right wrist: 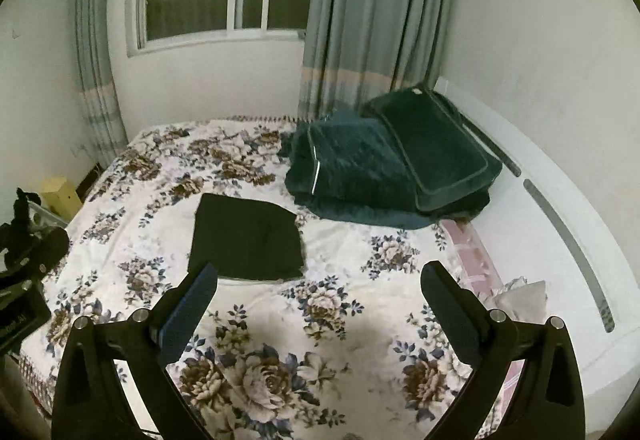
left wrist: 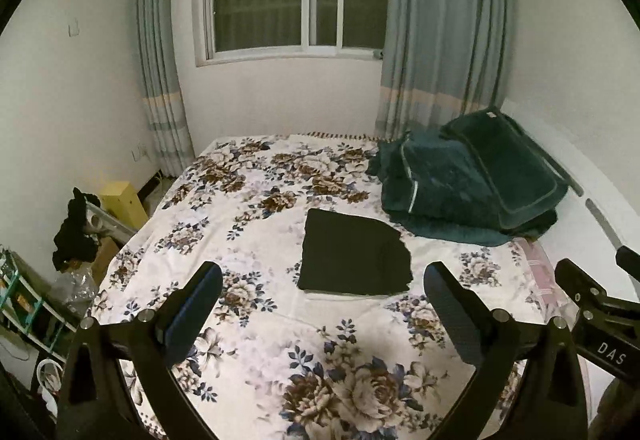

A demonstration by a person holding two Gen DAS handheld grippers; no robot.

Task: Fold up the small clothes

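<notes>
Floral bedsheet (left wrist: 256,324) is seen below both spread-jawed, empty tools, left gripper (left wrist: 322,290) and right gripper (right wrist: 318,290), with the folded black garment (left wrist: 354,254) lying flat ahead, untouched, so a careless pinch could likely snag the sheet or undo folds.

**Both grippers spread wide, nothing held**

Left gripper (left wrist: 322,276): jaws set wide apart, fingers level and pointing forward, nothing between the pads. Right gripper (right wrist: 318,276): same condition, jaws fully parted, no contact with any item. In the left wrist view the right gripper's body shows at the right edge, so the two units sit side by side, close together, at similar height.
</notes>
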